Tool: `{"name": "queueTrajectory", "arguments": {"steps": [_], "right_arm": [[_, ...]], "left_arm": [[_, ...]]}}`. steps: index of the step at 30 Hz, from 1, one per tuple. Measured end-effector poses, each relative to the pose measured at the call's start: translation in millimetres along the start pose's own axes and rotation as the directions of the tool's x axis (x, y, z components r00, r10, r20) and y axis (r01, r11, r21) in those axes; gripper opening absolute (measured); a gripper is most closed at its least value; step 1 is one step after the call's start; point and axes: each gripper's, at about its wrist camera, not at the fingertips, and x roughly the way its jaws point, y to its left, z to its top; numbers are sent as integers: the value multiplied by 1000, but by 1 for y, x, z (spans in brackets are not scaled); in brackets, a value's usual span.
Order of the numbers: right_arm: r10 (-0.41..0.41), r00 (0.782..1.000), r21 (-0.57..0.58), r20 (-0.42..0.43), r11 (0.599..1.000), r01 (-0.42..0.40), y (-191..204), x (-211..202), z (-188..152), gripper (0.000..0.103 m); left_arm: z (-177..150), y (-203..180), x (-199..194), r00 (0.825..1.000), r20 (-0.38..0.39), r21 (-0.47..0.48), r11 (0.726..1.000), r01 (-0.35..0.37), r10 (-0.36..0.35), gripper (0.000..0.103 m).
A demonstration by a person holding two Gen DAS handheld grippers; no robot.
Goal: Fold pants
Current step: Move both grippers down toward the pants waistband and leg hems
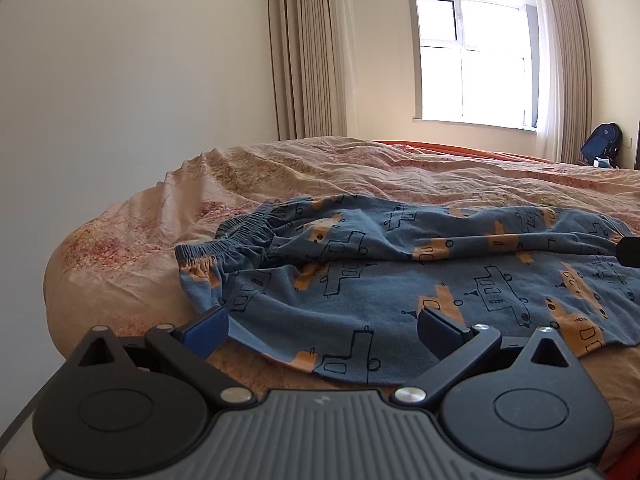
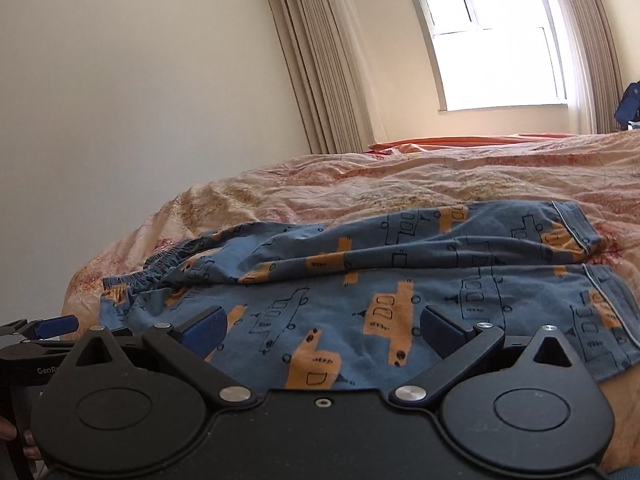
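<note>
Blue pants (image 1: 360, 276) printed with orange and outlined trucks lie flat across the bed, elastic waistband (image 1: 240, 232) to the left, legs running right. My left gripper (image 1: 322, 332) is open, low over the near edge of the pants by the waist end, nothing between its blue pads. My right gripper (image 2: 323, 330) is open too, just above the near leg of the pants (image 2: 360, 300), holding nothing. The two leg cuffs (image 2: 600, 296) lie at the right. The left gripper (image 2: 52, 326) shows at the left edge of the right wrist view.
The bed (image 1: 120, 240) has a rumpled peach floral cover, rounding off at its left corner beside a white wall. Behind it are beige curtains (image 1: 308, 52), a bright window (image 1: 472, 56) and a blue backpack (image 1: 602, 144) far right.
</note>
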Motion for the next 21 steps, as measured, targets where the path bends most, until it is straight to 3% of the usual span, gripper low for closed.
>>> {"name": "queueTrajectory", "arguments": {"steps": [6,11,13,18,21], "right_arm": [[3,997,-46,-78,999,-6,-3,32,28,103],[8,996,-100,-94,995,-18,-5,44,42,103],[18,995,-128,-95,991,-30,-8,48,45,103],[131,987,-213,-94,966,-148,-24,63,55,103],[116,987,-283,-111,948,-144,-32,78,65,103]], "left_arm": [[20,20,4,999,32,-36,999,-25,26,103],[38,32,27,999,27,-3,999,-40,40,103],[45,36,38,999,32,30,999,-27,26,103],[70,43,70,999,40,118,993,23,-28,103],[87,45,94,996,33,148,986,72,-77,103]]}}
